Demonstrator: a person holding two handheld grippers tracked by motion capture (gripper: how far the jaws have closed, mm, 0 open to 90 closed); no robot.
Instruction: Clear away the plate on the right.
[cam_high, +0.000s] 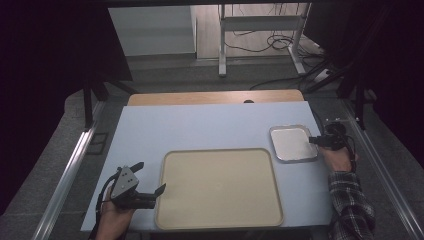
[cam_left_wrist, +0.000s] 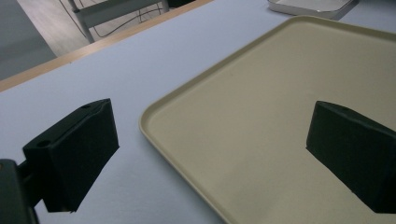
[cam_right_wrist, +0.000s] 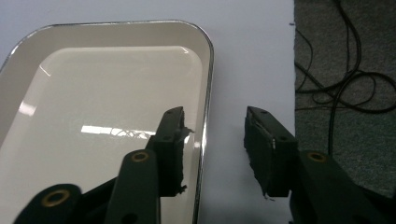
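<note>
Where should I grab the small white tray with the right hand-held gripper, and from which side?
Probably the raised rim along the small white tray's right edge, reached from the table's right side. The tray lies flat and shallow, so the thin rim seems the only part to pinch. The right hand-held gripper already straddles it, one jaw inside the tray, one outside on the table, jaws open.

Pale blue tabletop (cam_high: 200, 125) on a wood-edged desk (cam_high: 215, 97). Grey carpet floor (cam_high: 165, 75) behind — loose black cables (cam_high: 280, 42) trail beneath a metal-framed table (cam_high: 260, 22). Both sides dark, curtained.
</note>
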